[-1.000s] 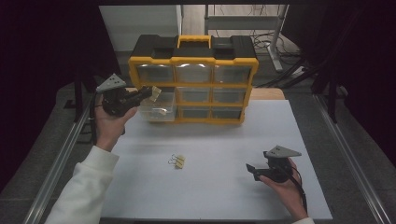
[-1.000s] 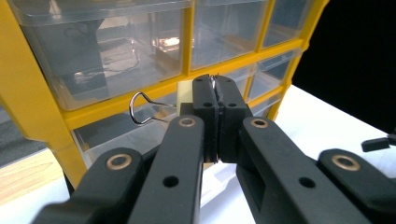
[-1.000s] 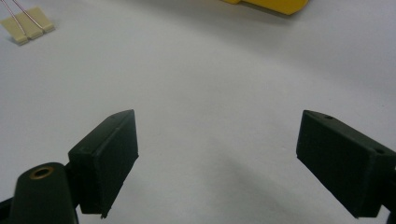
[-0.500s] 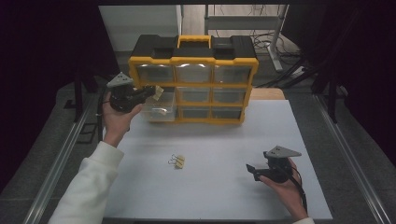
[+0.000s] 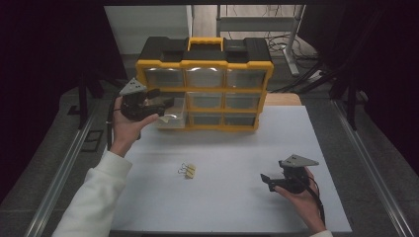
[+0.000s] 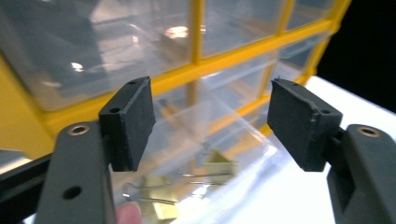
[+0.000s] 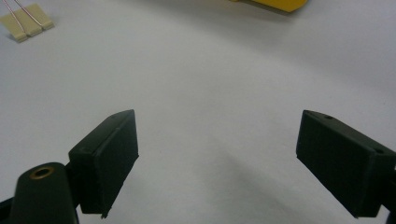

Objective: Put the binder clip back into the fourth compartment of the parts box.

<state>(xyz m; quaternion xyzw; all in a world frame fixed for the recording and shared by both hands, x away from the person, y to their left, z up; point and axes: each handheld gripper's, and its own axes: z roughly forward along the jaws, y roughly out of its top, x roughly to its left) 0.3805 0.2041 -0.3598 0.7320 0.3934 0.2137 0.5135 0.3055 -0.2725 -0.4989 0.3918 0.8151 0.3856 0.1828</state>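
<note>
A white table (image 5: 237, 197) fills the lower frame. At upper centre stands a yellow drawer cabinet (image 5: 205, 89), its lower-left clear drawer (image 5: 174, 114) pulled out with gold binder clips (image 6: 219, 164) inside. The left gripper (image 5: 165, 103) hovers there, jaws just opened, nothing between. The right gripper (image 5: 267, 178), lower right, gapes empty. One binder clip (image 5: 188, 171) lies mid-table.

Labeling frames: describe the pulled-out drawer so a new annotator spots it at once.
Find the yellow organizer at the table's far edge. On its left column, one clear drawer juts toward the table, right under the left tongs. It holds binder clips; the other drawers sit flush.
</note>
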